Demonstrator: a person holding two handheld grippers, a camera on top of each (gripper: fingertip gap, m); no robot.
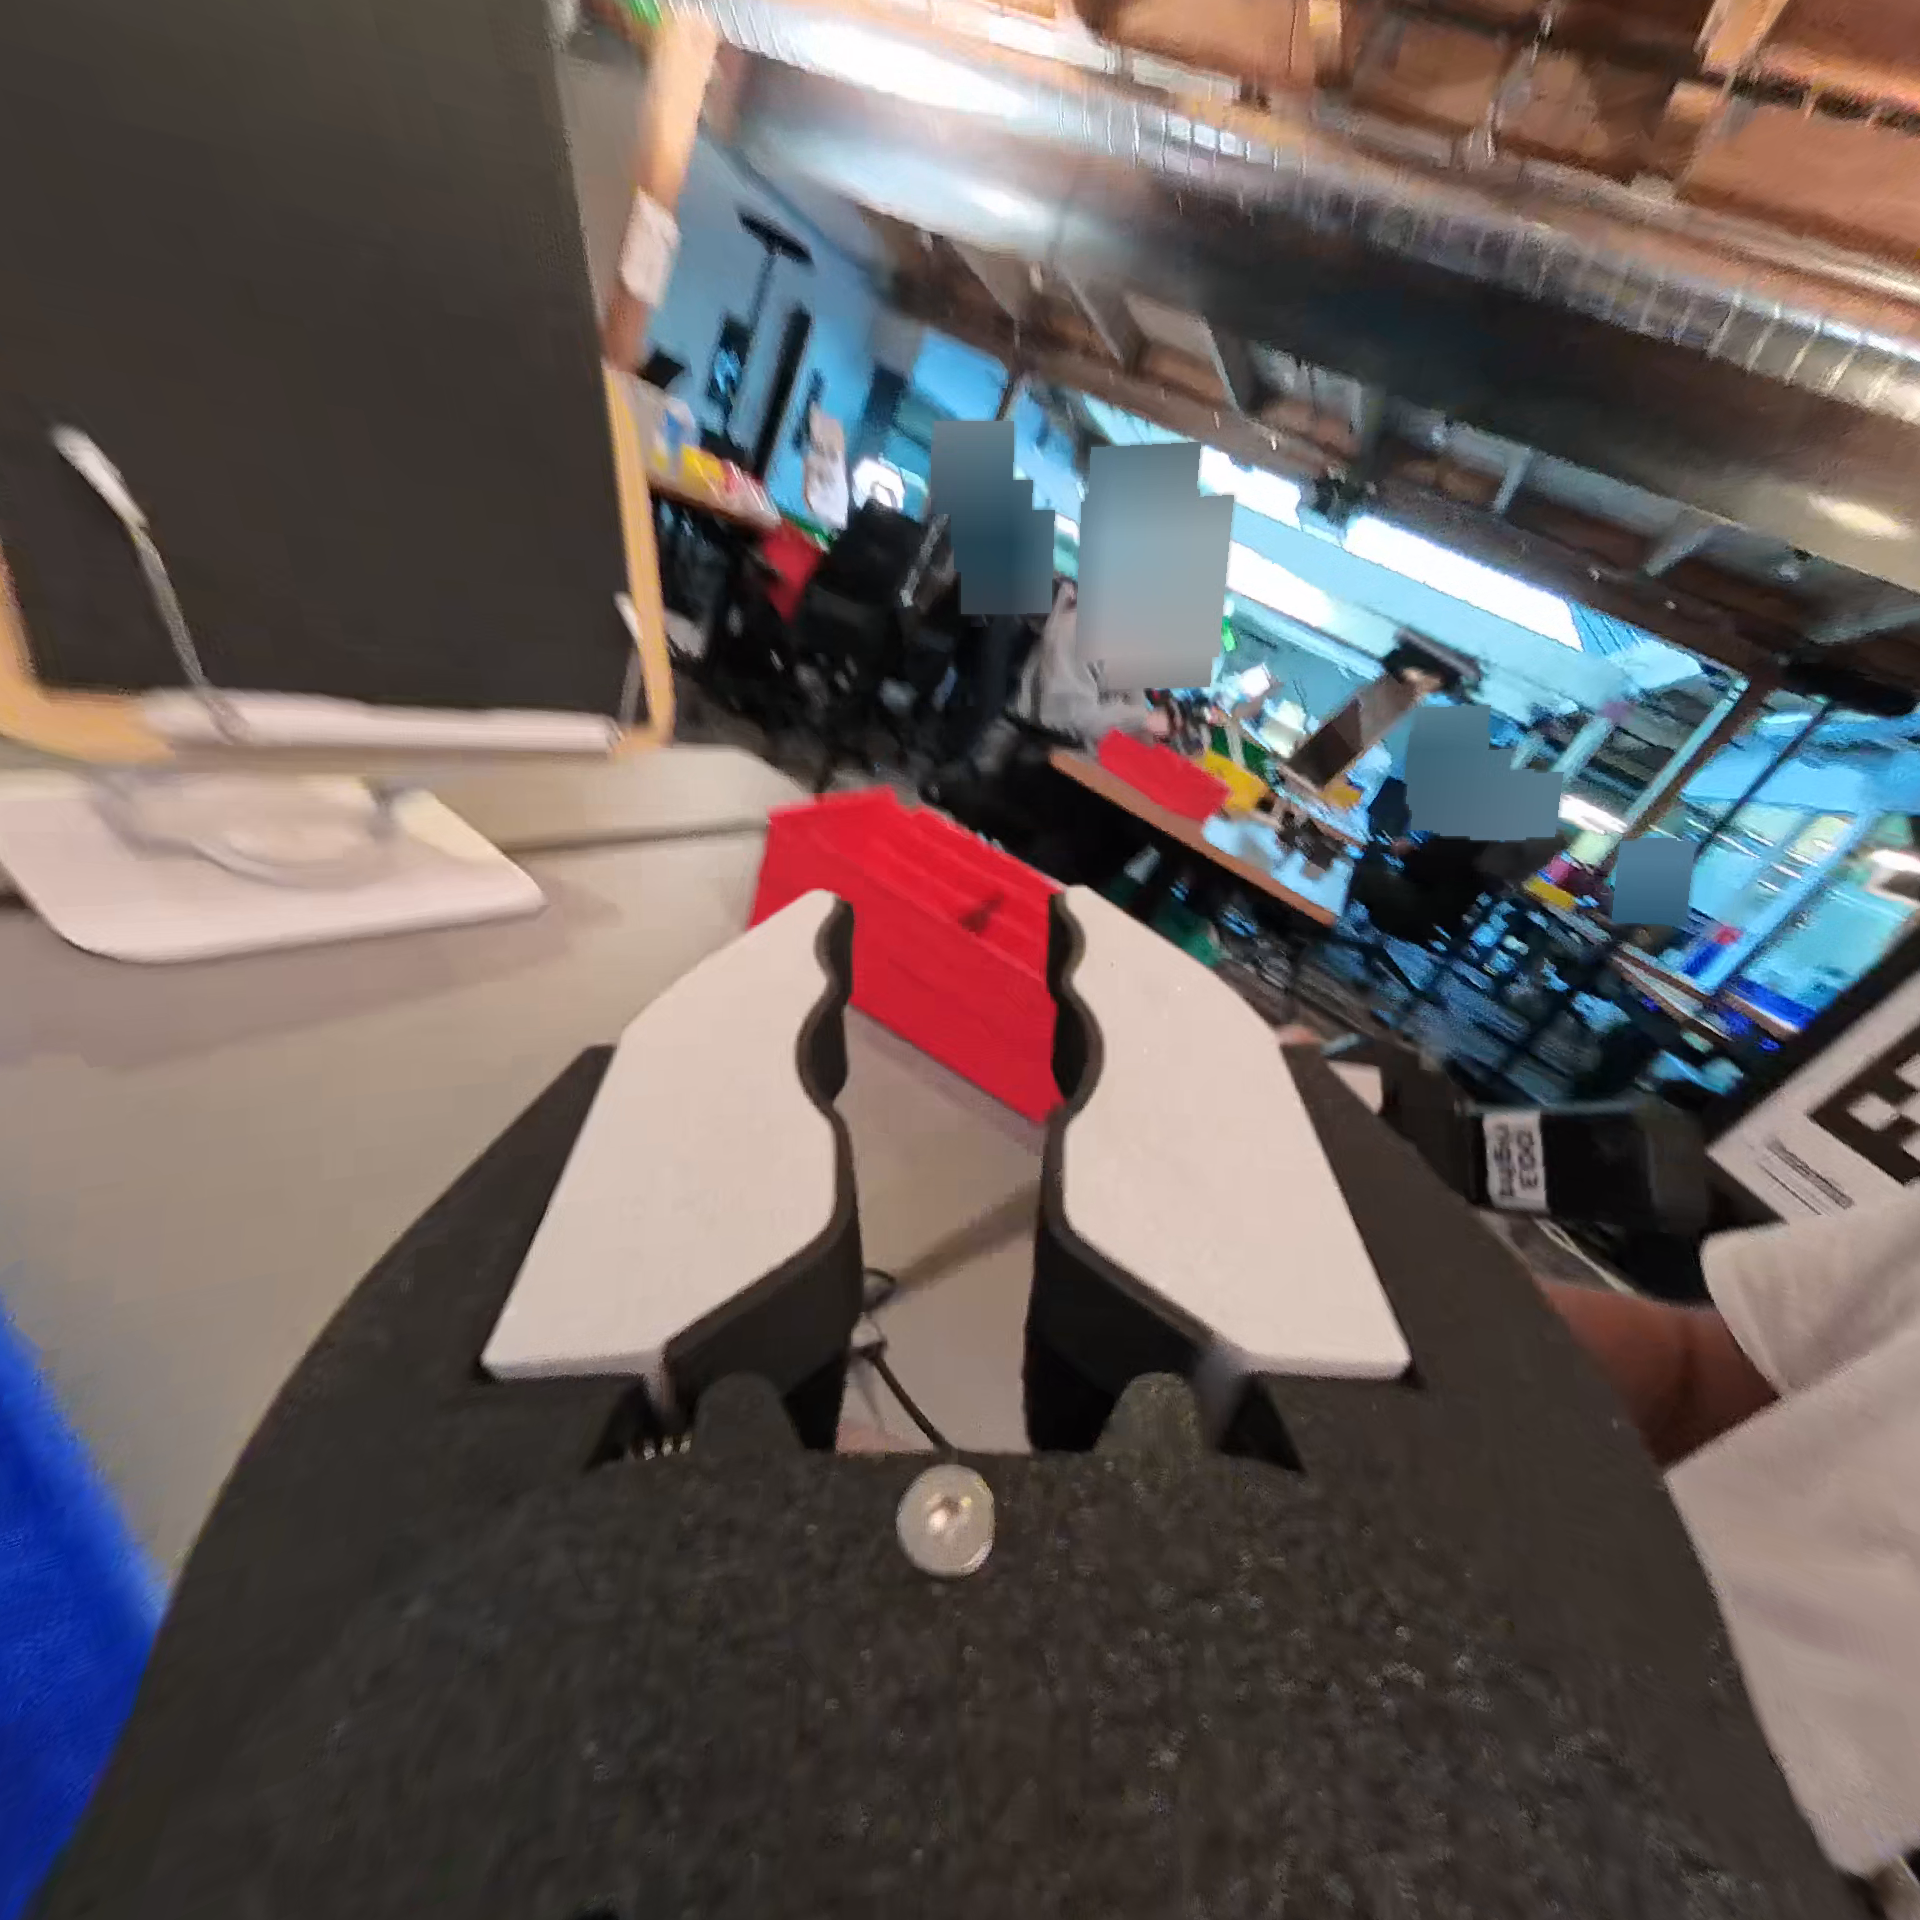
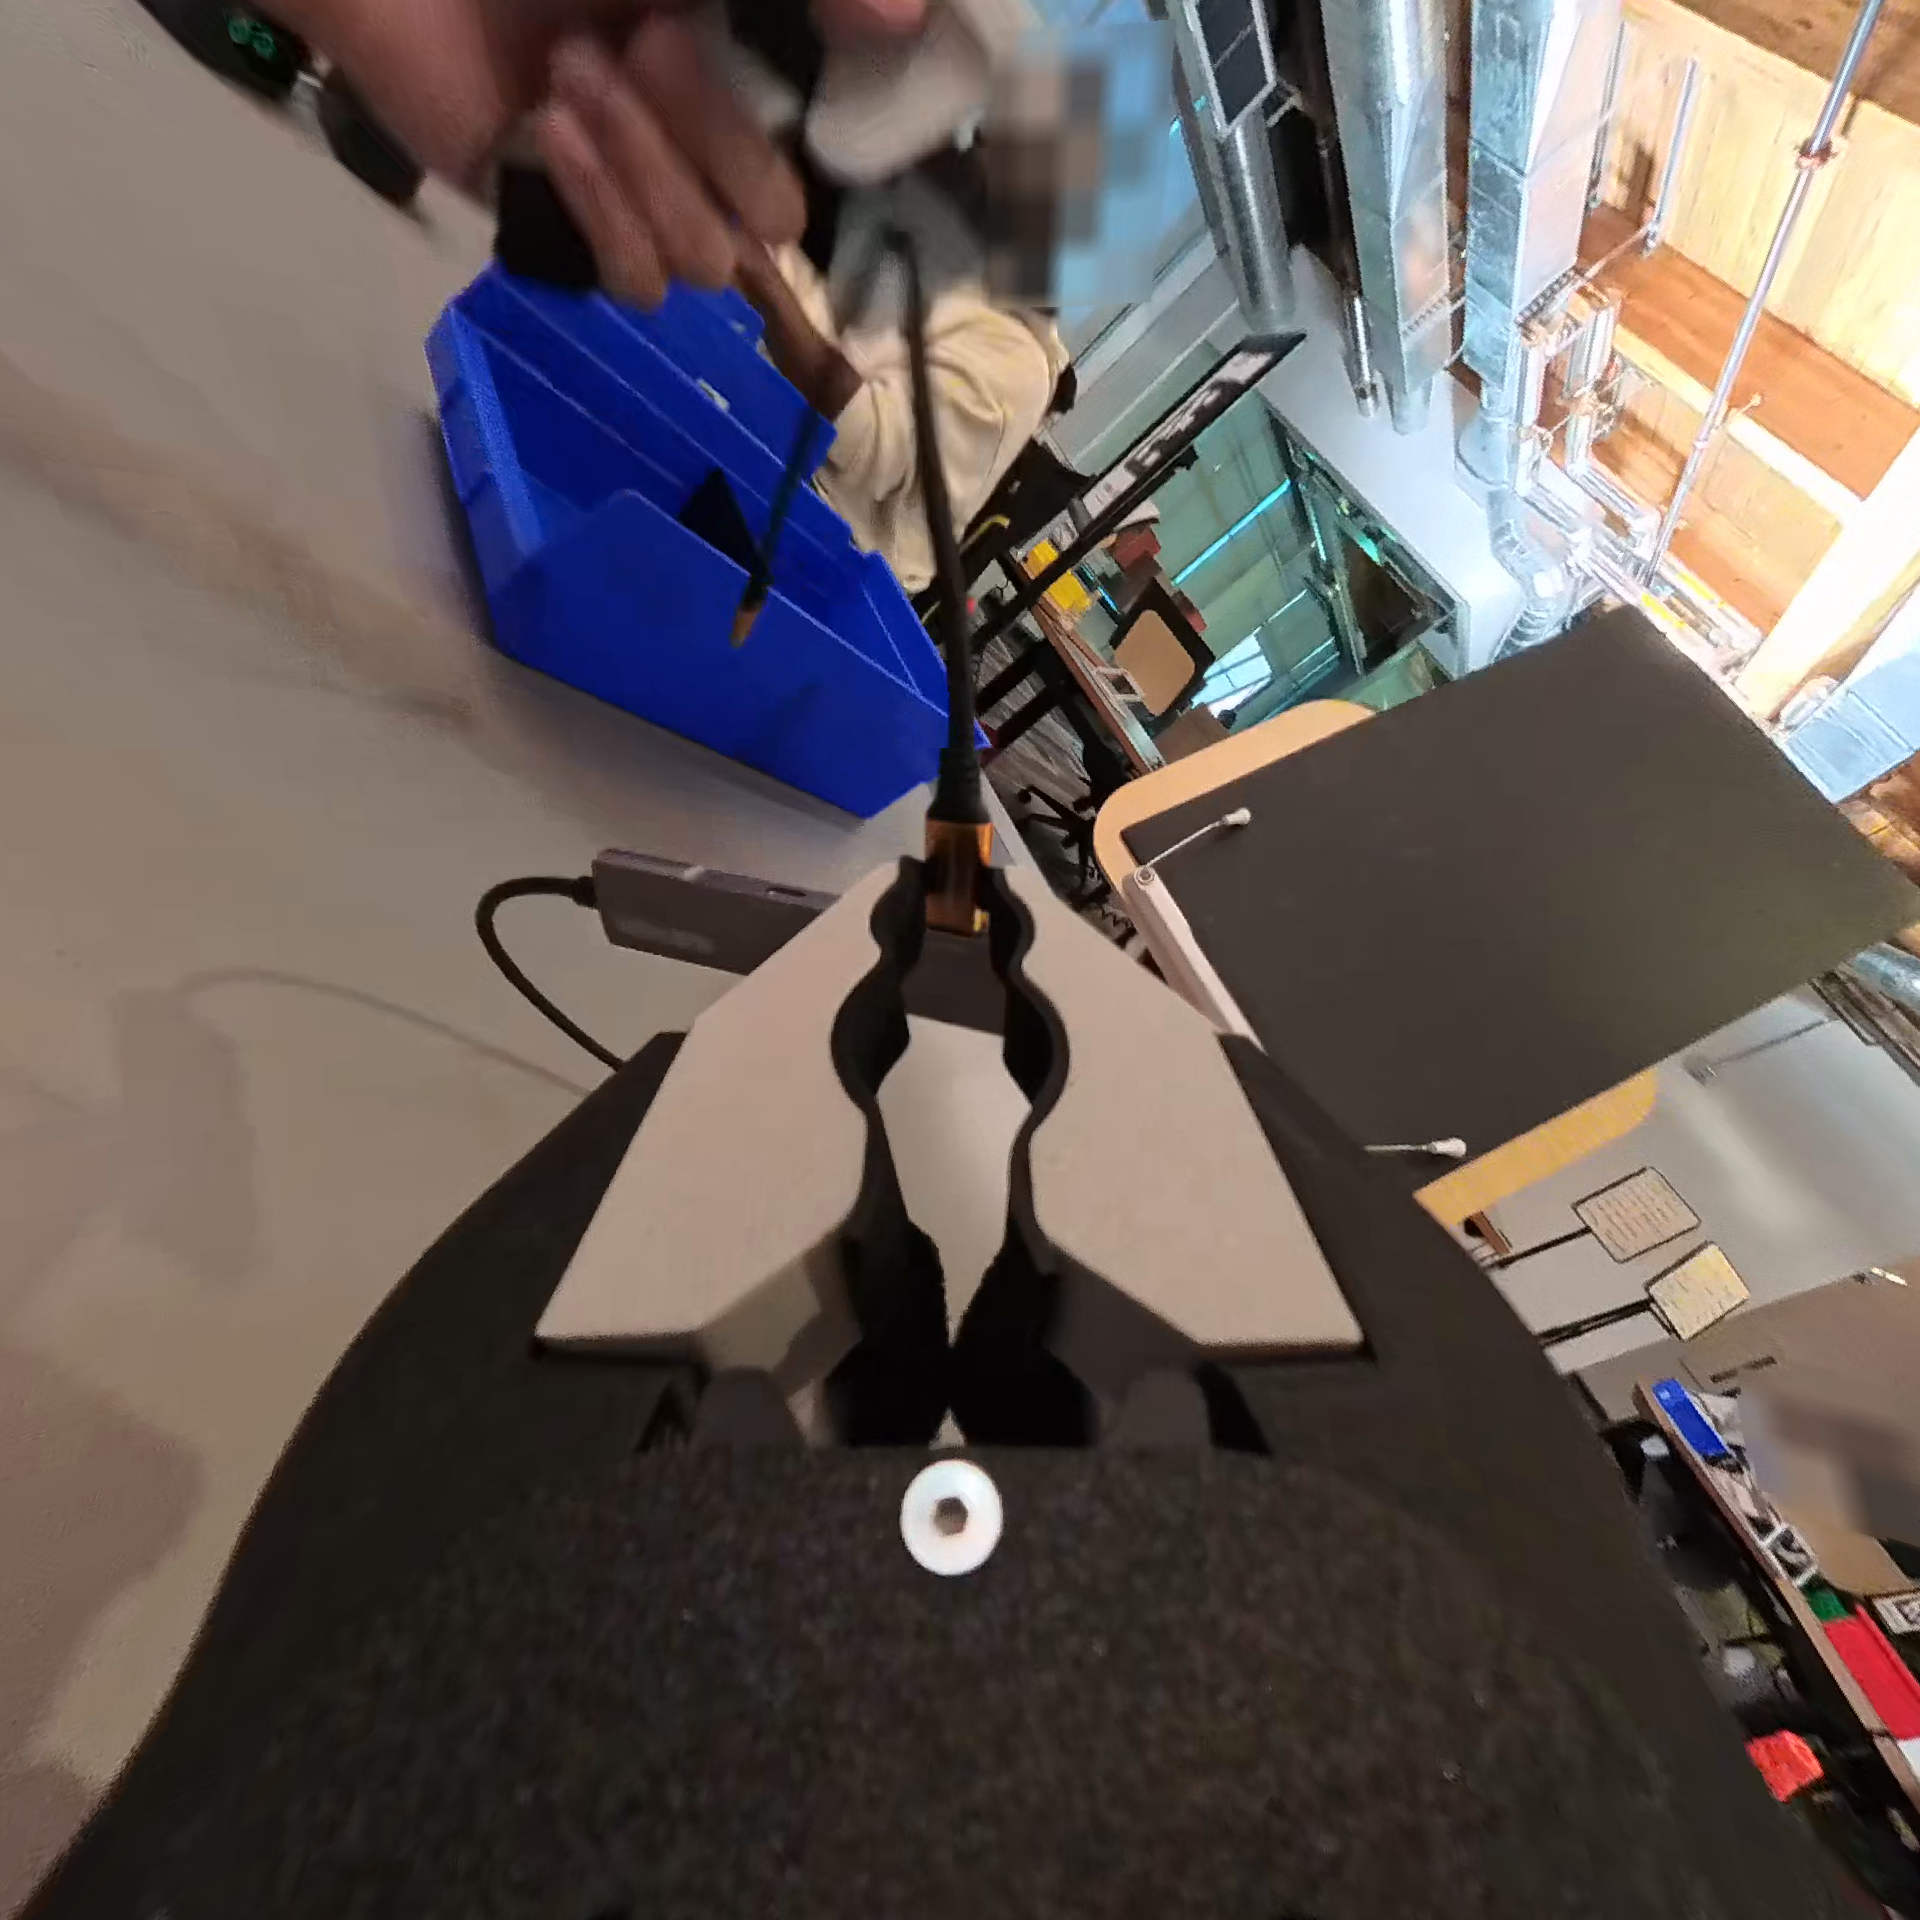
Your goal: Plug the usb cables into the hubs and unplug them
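So the whole thing hinges on the hub (image 2: pixel 717 914), that flat grey box lying on the table (image 2: pixel 208 727) just this side of the blue bin (image 2: pixel 665 623). The right claw (image 2: pixel 951 904) is pinched down on the orange-and-black plug (image 2: pixel 954 883) of a black cable (image 2: pixel 940 540), holding it right at its fingertips. The hub sits directly to the left of the plug, close by, partly hidden behind the left finger of that claw. I can't tell if the plug is touching a port or just hanging next to it.

The plug's long axis runs straight ahead along the claw, with the cable trailing up and away from the hub toward a blurry hand (image 2: pixel 623 156) above the bin. The hub's long side runs left to right, so the plug looks roughly crosswise to it, which I'd guess matters for lining up with a port.

The left claw (image 1: pixel 951 997) is open with nothing between its fingers, pointed at a red bin (image 1: pixel 914 935), and the hub doesn't show in its view at all. The right one is clearly the nearer arm for whatever comes next.
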